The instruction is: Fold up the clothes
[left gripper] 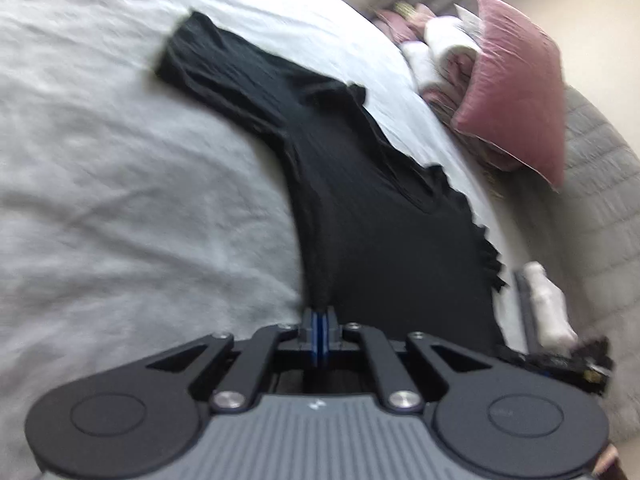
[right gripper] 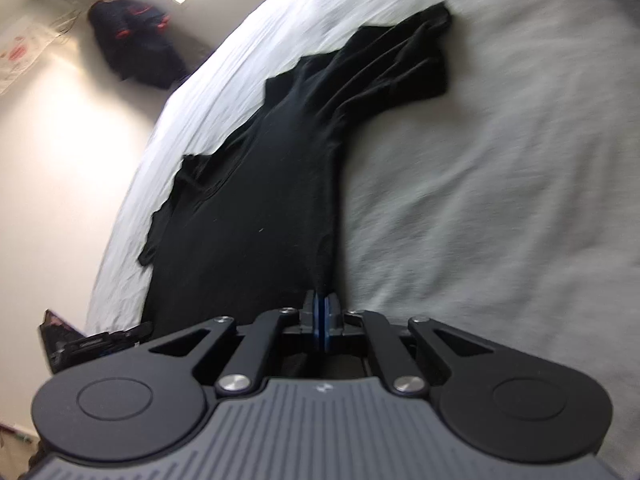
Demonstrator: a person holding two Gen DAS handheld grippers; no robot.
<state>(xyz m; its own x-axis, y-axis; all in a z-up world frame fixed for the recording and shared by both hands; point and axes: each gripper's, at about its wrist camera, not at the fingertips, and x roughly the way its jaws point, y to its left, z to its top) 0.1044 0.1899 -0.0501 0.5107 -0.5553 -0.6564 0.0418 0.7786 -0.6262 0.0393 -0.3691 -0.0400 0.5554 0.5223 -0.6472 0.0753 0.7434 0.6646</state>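
A black T-shirt (left gripper: 360, 200) lies stretched out on the white bed sheet (left gripper: 100, 200), one short sleeve (left gripper: 192, 52) spread towards the far left. My left gripper (left gripper: 319, 314) is shut on the shirt's near edge at its left side, with the cloth running straight into the closed jaws. In the right wrist view the same T-shirt (right gripper: 260, 200) runs away from me, its sleeve (right gripper: 408, 60) to the far right. My right gripper (right gripper: 325, 300) is shut on the near edge at the shirt's right side. Both views are motion-blurred.
A pink pillow (left gripper: 516, 92) and rolled white and pink linens (left gripper: 440, 52) sit at the bed's far right, by a grey quilted surface (left gripper: 600, 200). A dark jacket (right gripper: 136, 44) lies in the room's corner beyond the bed edge, over pale floor (right gripper: 60, 160).
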